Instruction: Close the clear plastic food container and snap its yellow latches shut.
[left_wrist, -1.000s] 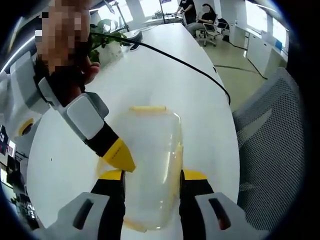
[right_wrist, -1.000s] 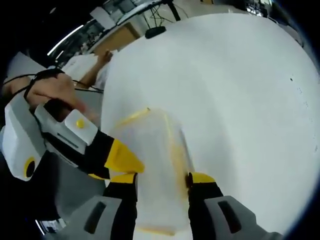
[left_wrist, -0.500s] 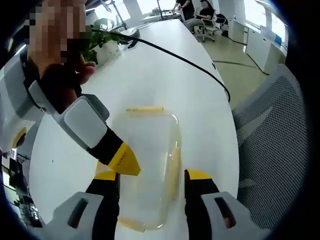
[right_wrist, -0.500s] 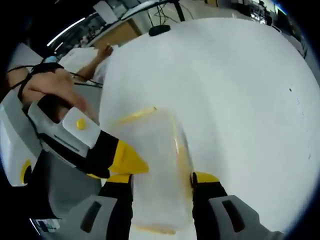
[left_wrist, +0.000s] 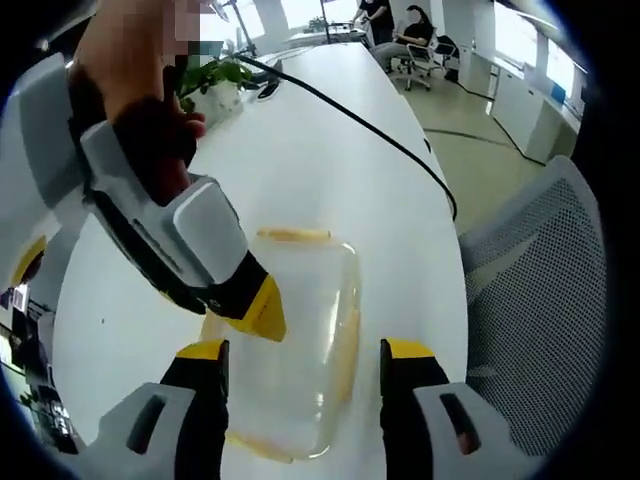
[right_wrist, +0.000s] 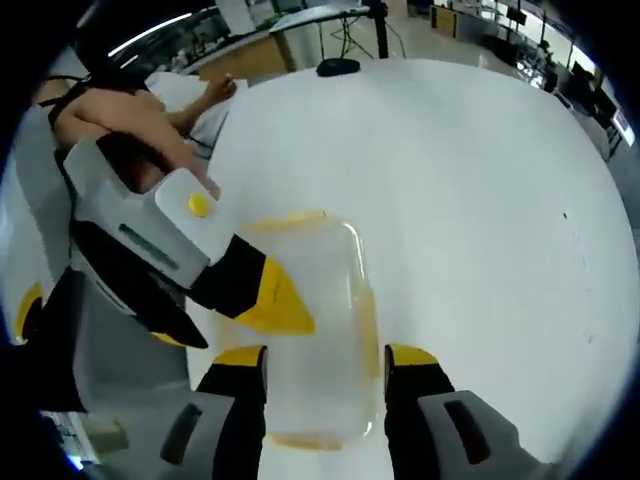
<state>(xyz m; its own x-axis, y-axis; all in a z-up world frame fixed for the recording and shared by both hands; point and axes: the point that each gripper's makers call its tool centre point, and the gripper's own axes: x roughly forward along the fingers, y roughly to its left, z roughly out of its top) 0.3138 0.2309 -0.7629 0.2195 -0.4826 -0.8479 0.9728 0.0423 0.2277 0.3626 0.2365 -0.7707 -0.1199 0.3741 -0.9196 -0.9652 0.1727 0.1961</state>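
The clear plastic container (left_wrist: 300, 330) lies flat on the white table (left_wrist: 330, 170) with its lid on. Yellow latches show at its far end (left_wrist: 293, 235), along its right side (left_wrist: 345, 345) and at its near end. My left gripper (left_wrist: 305, 355) is open, one jaw on each side of the container. The right gripper's yellow fingertip (left_wrist: 262, 308) touches the container's left edge. In the right gripper view the same container (right_wrist: 315, 330) lies between the jaws of my open right gripper (right_wrist: 325, 358). The left gripper's yellow fingertip (right_wrist: 278, 300) rests at the container's left rim.
A black cable (left_wrist: 380, 130) runs across the table past a potted plant (left_wrist: 215, 85). A grey mesh chair (left_wrist: 540, 290) stands close off the table's right edge. People sit at the far end of the room. A black stand base (right_wrist: 338, 67) sits at the far table edge.
Both views have drawn back a little and tilted. Each gripper looms larger in the other's view. Both pairs of jaws stand slightly wider apart around the container, which has stayed put.
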